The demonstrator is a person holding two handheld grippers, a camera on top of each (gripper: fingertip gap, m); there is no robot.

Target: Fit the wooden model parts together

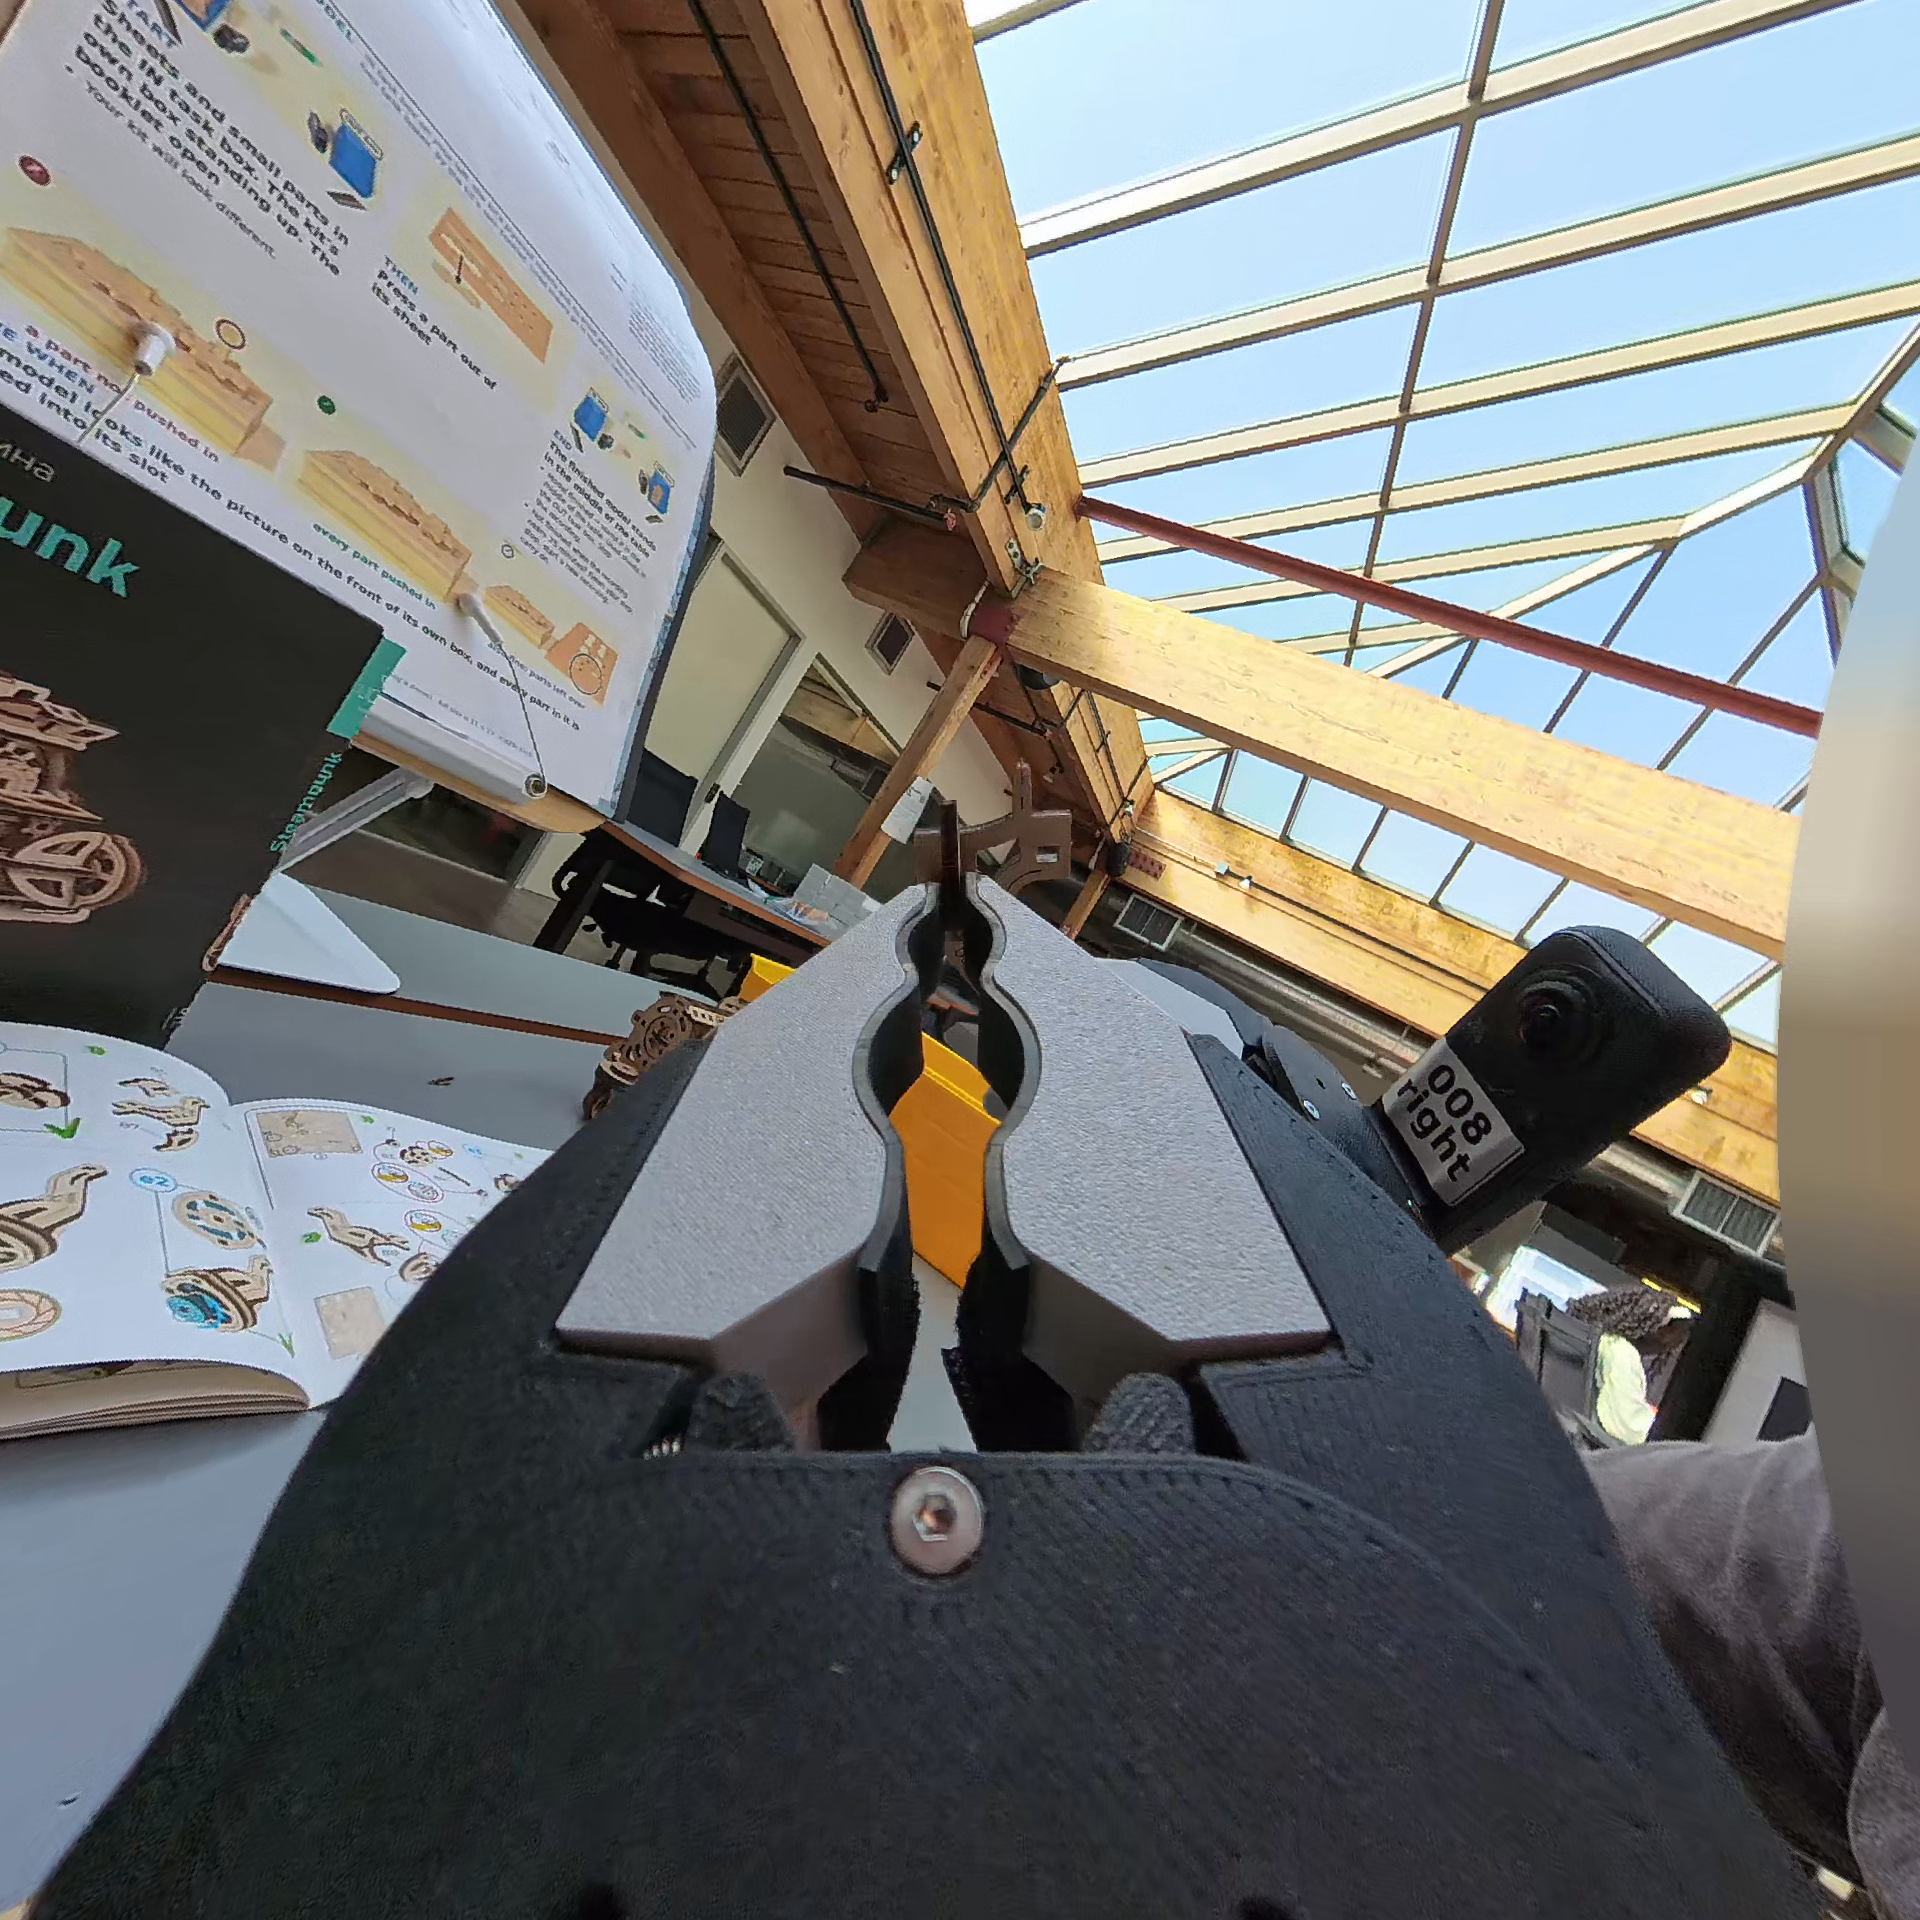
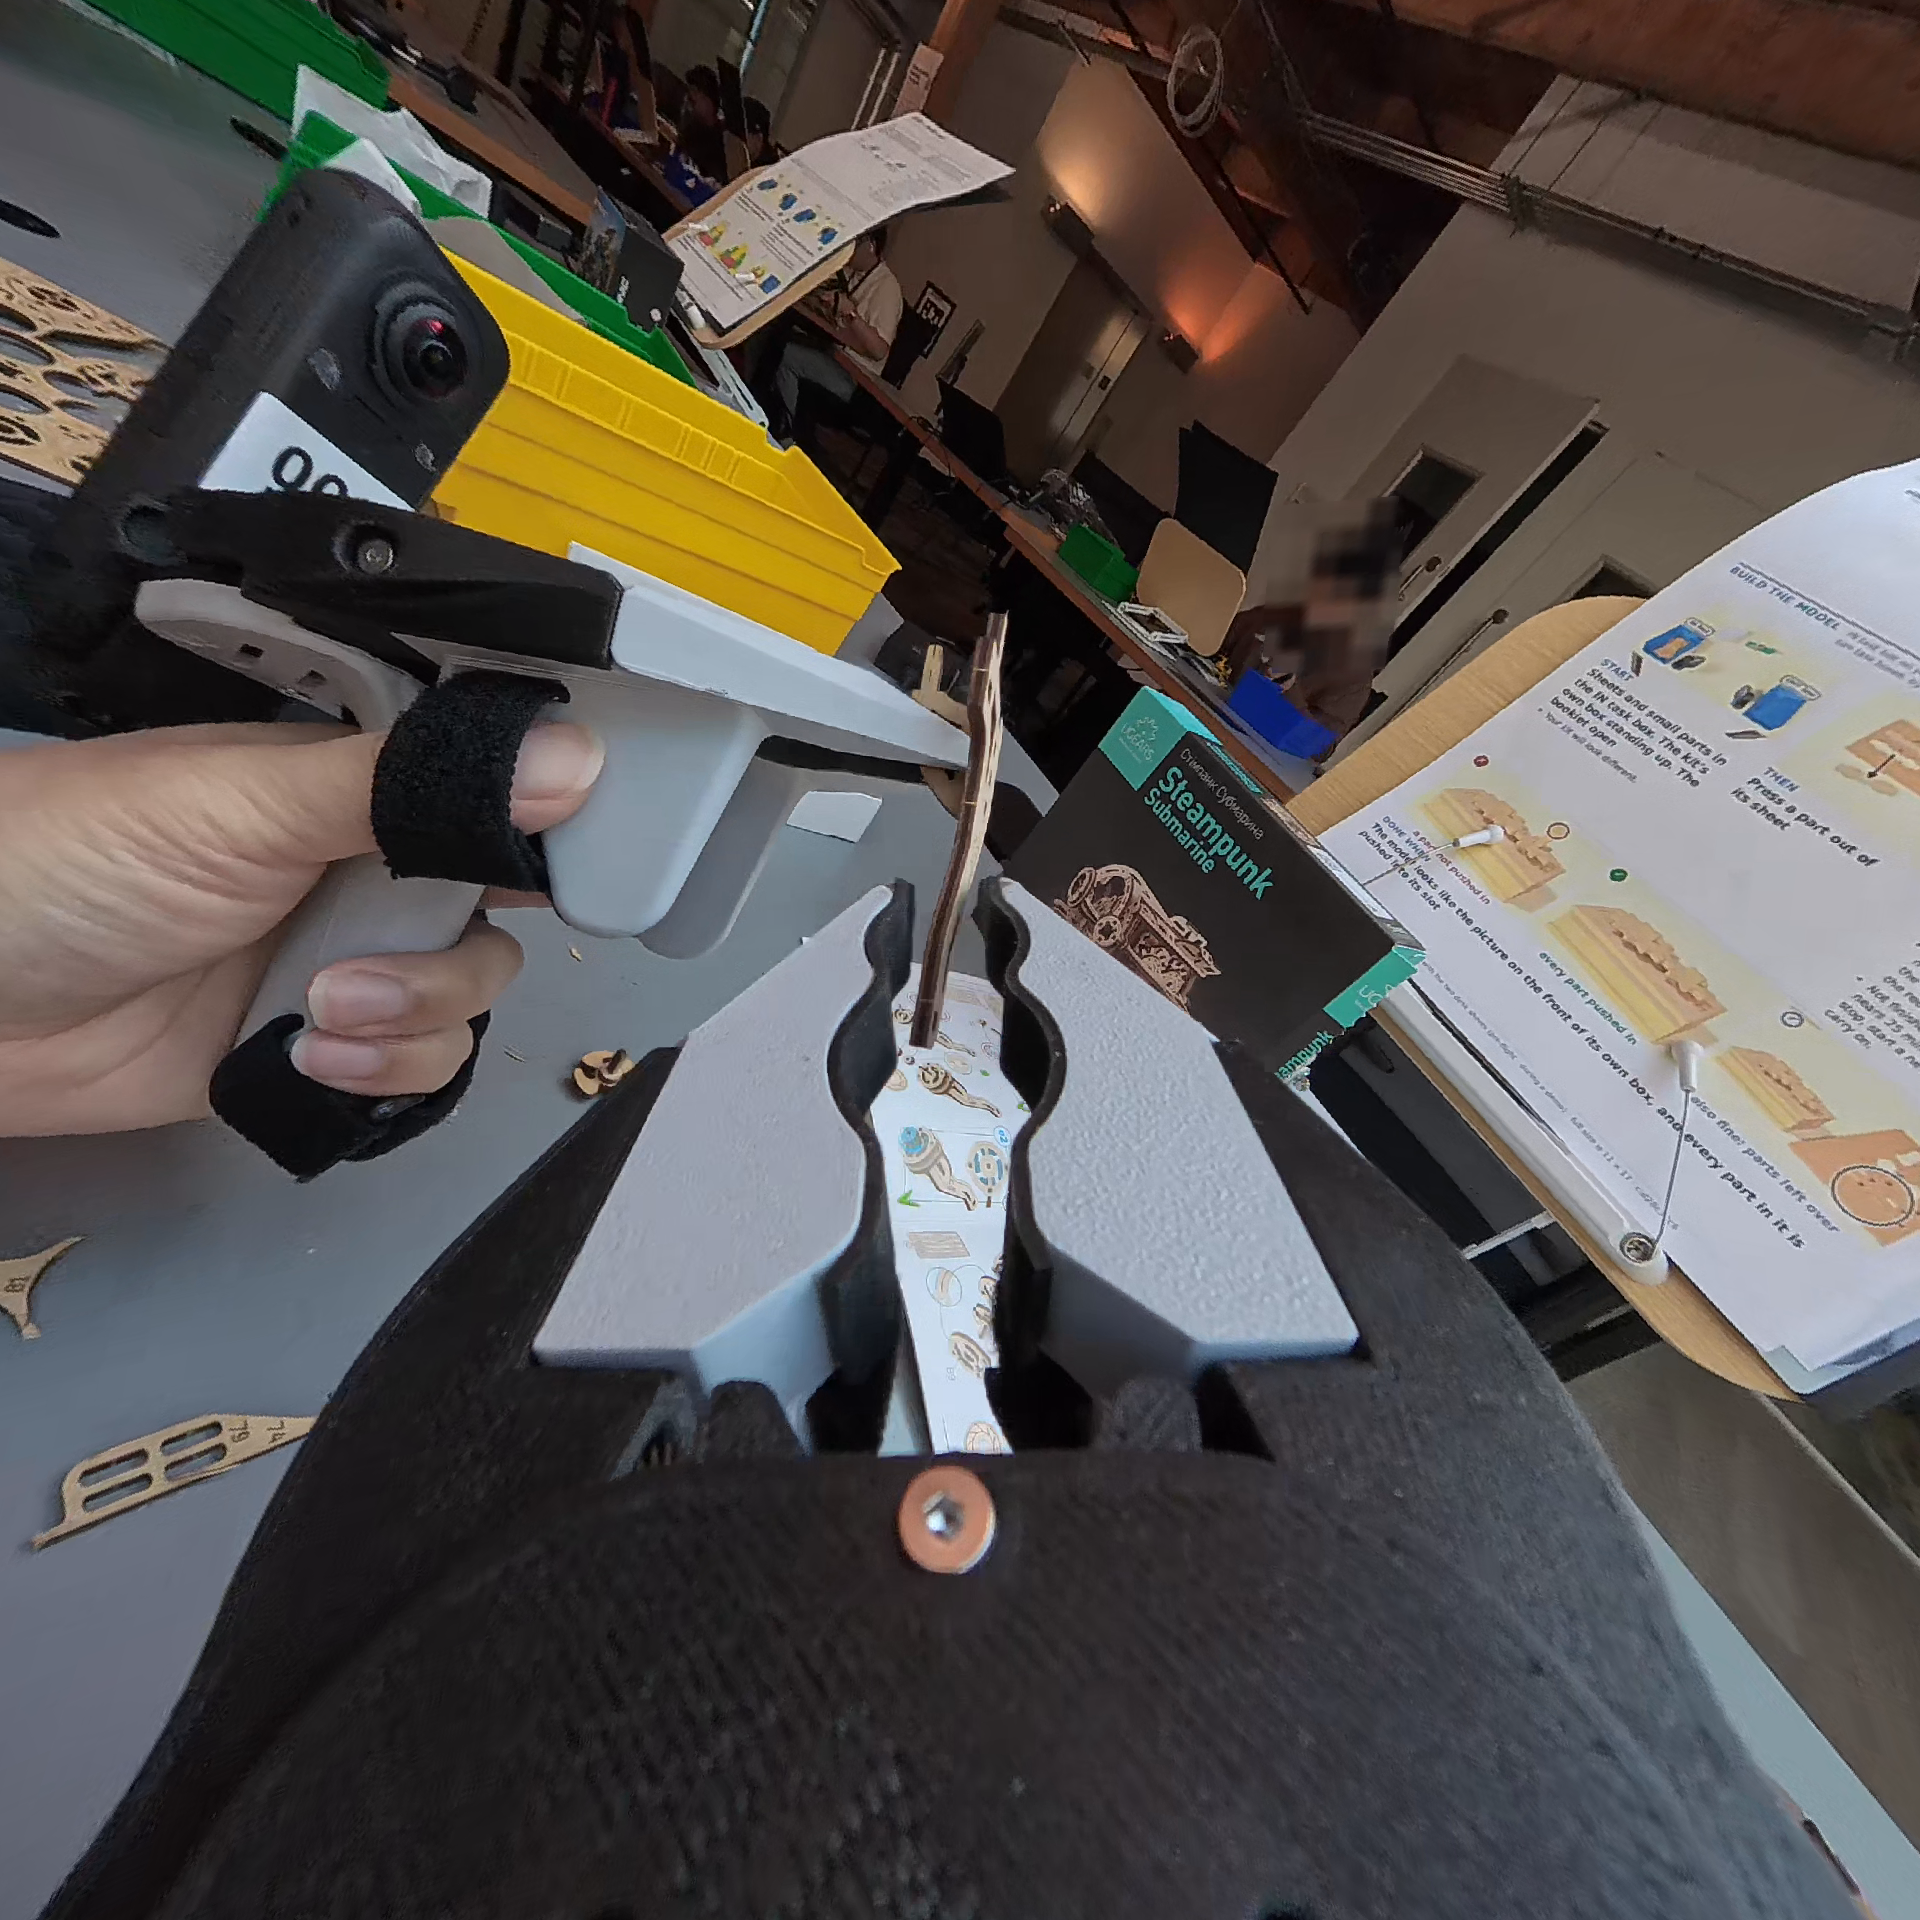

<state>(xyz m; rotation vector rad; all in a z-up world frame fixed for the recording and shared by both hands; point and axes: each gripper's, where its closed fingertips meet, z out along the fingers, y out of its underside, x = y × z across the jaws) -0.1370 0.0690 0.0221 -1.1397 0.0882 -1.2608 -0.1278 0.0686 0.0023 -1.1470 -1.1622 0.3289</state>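
A shared workshop hall: a glass roof [image 1: 1455,312] on timber beams [image 1: 1351,727] spans rows of long worktables [image 2: 1039,540]. Beside the yellow bin [image 2: 644,488] on the near grey table [image 2: 208,1299] lie laser-cut wood sheets [image 2: 62,353]; beyond it, people sit working, with green bins [image 2: 1096,556] and instruction boards [image 2: 831,208].

two grippers [image 2: 940,904], one yellow bin [image 2: 665,468]

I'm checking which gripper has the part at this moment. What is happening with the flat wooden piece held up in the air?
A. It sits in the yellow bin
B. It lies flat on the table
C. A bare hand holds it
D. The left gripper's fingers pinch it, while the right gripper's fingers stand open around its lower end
D: the left gripper is shut on the flat wooden piece, while the right gripper shows gaps on both sides of it.
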